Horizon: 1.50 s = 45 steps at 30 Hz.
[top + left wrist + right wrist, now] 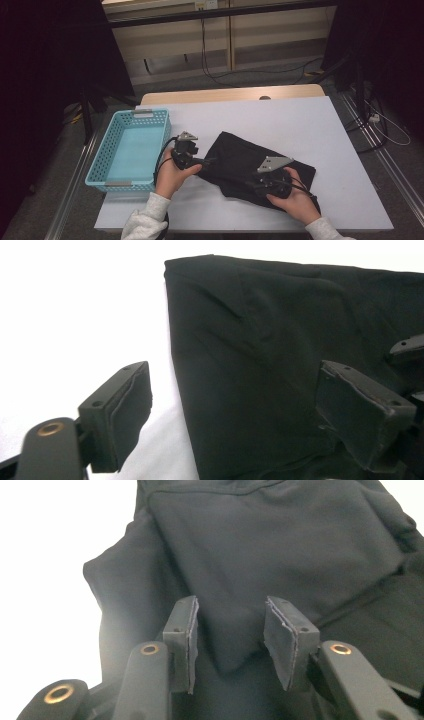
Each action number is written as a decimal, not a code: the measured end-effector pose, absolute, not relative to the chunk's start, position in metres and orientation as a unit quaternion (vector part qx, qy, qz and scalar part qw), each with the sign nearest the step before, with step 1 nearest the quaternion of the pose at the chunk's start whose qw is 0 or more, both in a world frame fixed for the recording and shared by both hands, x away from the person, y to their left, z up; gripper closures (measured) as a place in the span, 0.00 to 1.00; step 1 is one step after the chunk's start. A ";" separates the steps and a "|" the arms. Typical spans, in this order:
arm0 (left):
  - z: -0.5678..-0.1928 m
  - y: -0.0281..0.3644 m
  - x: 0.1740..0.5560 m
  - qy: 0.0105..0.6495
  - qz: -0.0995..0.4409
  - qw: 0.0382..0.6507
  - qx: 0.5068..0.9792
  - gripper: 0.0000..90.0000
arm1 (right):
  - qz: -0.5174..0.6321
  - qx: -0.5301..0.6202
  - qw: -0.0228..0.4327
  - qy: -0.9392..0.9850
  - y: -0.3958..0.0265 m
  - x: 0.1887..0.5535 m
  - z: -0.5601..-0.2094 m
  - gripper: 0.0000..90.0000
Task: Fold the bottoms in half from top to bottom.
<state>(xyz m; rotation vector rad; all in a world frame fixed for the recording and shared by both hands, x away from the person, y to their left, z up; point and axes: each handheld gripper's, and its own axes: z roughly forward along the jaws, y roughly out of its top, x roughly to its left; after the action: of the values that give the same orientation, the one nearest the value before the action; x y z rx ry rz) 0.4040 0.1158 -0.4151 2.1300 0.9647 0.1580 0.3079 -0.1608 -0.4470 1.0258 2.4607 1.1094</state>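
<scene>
1. My left hand-held gripper [206, 161] lies low and level at the left edge of the black cloth [250, 155], pointing right; its jaws stand wide apart, straddling the cloth's edge without pressing it.
2. My right hand-held gripper [250, 184] rests over the cloth's near side, pointing left toward the other; its jaws stand part open with a fold of cloth between them, not pinched.
3. The cloth lies folded on the white surface [300, 125], right of the blue basket [112, 145], its long axis running from far-left to near-right.
</scene>
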 end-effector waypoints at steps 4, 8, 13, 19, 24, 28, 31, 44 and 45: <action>-0.416 0.116 0.404 0.382 0.062 0.388 0.837 0.14 | 0.364 0.344 0.142 0.854 -0.155 0.308 -0.453 0.79; -0.414 0.117 0.403 0.379 0.066 0.390 0.837 0.14 | 0.363 0.342 0.148 0.854 -0.156 0.310 -0.453 0.93; -0.415 0.120 0.404 0.375 0.073 0.385 0.840 0.15 | 0.375 0.347 0.143 0.848 -0.161 0.312 -0.451 0.98; -0.413 0.122 0.403 0.377 0.074 0.389 0.837 0.15 | 0.392 0.347 0.146 0.839 -0.168 0.309 -0.441 0.99; -0.414 0.122 0.403 0.376 0.073 0.388 0.838 0.15 | 0.396 0.350 0.151 0.835 -0.176 0.307 -0.435 0.99; -0.414 0.123 0.403 0.380 0.070 0.388 0.837 0.15 | 0.403 0.353 0.151 0.831 -0.184 0.305 -0.431 0.99; -0.415 0.123 0.403 0.382 0.067 0.387 0.836 0.15 | 0.405 0.355 0.148 0.829 -0.189 0.303 -0.431 0.99; -0.417 0.123 0.404 0.393 0.062 0.381 0.835 0.15 | 0.409 0.356 0.144 0.828 -0.197 0.300 -0.429 0.99; -0.417 0.123 0.404 0.394 0.059 0.380 0.835 0.15 | 0.409 0.356 0.144 0.828 -0.197 0.300 -0.429 0.99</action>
<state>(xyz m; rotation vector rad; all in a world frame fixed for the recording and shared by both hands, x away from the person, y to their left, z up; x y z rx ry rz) 0.4041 0.1233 -0.4174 2.1329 1.0050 0.1510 0.3000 -0.1973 -0.4291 1.0263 2.3860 1.1781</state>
